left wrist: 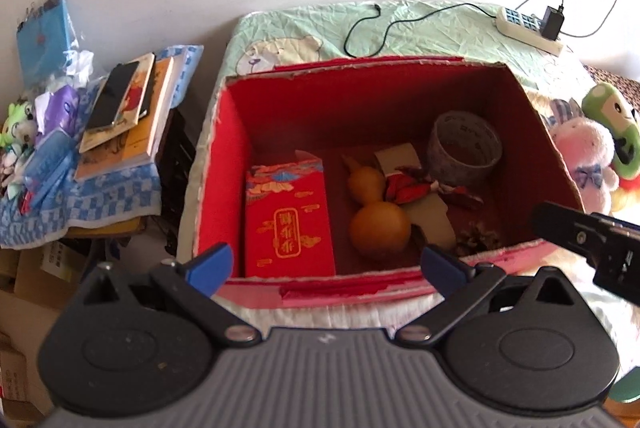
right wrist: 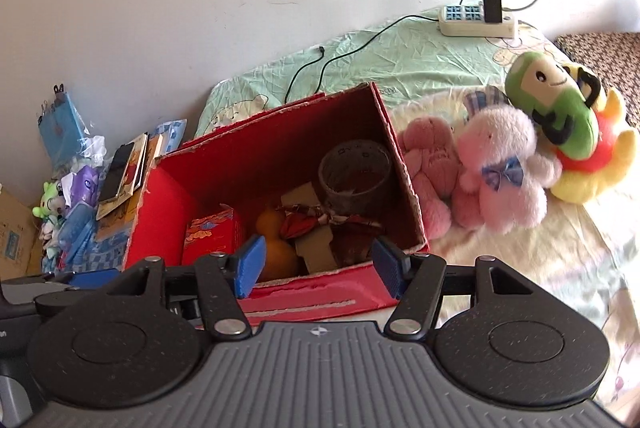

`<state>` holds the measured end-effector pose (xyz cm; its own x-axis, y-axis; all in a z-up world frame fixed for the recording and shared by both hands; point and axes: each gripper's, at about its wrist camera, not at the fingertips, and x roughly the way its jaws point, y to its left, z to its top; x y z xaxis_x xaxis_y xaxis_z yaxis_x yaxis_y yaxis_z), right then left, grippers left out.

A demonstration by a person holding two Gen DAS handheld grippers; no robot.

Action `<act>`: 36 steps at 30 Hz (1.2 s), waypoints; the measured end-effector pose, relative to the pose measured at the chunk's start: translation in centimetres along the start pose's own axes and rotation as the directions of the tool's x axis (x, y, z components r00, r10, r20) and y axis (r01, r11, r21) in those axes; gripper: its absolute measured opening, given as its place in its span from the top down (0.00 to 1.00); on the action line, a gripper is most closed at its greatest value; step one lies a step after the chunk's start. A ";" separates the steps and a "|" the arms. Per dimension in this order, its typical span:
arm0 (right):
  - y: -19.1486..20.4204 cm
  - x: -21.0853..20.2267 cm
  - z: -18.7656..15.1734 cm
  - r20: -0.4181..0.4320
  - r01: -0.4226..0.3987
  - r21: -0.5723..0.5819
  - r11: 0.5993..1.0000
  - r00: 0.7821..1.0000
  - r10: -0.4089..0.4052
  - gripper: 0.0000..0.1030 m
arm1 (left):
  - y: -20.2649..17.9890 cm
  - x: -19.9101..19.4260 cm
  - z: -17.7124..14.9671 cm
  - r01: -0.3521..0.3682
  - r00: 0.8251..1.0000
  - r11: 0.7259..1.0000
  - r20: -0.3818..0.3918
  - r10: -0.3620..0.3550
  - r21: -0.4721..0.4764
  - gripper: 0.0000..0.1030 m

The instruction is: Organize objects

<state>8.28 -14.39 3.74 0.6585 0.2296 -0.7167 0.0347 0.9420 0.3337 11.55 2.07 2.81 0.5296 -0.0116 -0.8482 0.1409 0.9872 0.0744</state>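
Note:
An open red cardboard box point(left wrist: 232, 163) point(right wrist: 160, 199) stands on the bed. Inside lie a red packet with gold print point(left wrist: 290, 224) point(right wrist: 208, 236), a tan gourd point(left wrist: 376, 216) point(right wrist: 276, 248), a roll of tape point(left wrist: 464, 147) point(right wrist: 356, 163), a red cloth knot point(left wrist: 404, 187) and a piece of card. My left gripper point(left wrist: 326, 266) hovers open over the box's near wall, nothing between its blue pads. My right gripper point(right wrist: 318, 268) is open too, just in front of the same wall, and shows as a black part point(left wrist: 588, 240) at the right of the left wrist view.
Plush toys lean beside the box's right wall: a pink one point(right wrist: 500, 163), a darker pink one point(right wrist: 434, 163), a green and yellow one point(right wrist: 560, 115). A power strip point(right wrist: 476, 17) with cables lies at the back. Books and a phone point(left wrist: 116, 95) pile on a checked cloth at left.

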 end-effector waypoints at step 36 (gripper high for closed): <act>0.6 0.6 0.3 -0.010 0.054 0.032 0.998 0.998 -0.054 0.40 | 0.5 1.1 0.8 0.054 0.999 0.998 0.003 -0.054 0.041 0.02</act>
<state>8.95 -13.81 3.70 0.6482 0.1809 -0.7397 0.0944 0.9448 0.3137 12.84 2.45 2.36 0.5240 -0.0656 -0.8492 0.2032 0.9779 0.0498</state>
